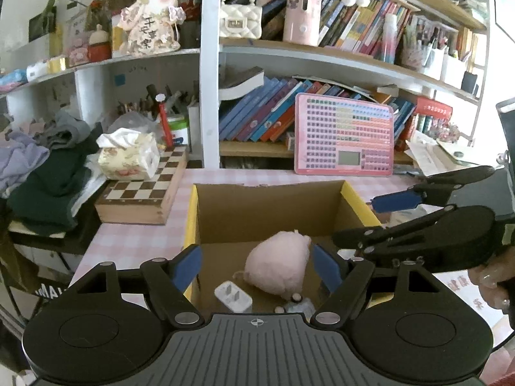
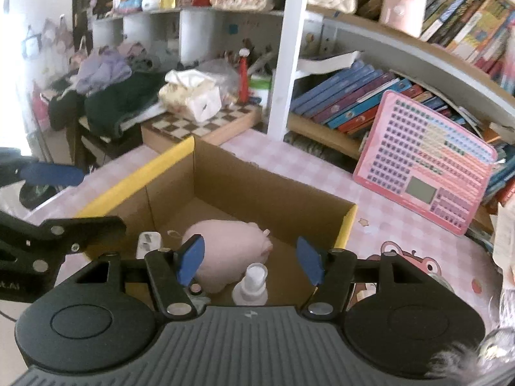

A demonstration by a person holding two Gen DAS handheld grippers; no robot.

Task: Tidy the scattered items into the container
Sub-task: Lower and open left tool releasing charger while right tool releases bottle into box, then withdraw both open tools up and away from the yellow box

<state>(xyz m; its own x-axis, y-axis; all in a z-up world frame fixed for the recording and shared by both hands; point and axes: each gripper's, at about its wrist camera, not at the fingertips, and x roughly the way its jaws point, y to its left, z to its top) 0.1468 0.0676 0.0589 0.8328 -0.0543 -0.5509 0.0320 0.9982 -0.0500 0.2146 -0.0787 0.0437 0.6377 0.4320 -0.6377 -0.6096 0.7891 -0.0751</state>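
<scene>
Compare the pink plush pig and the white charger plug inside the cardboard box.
The plush pig is pink, rounded and soft-looking; the charger plug is white, boxy and hard-edged. The pig is far bulkier than the plug. The pig lies near the box's middle, the plug closer to a side wall. Both rest on the cardboard box floor, held by neither gripper.

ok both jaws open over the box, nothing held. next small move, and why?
Probably lift both clear of the cardboard box. The left gripper and right gripper are open and empty, while the pink plush pig, white charger and small bottle already lie inside.
</scene>
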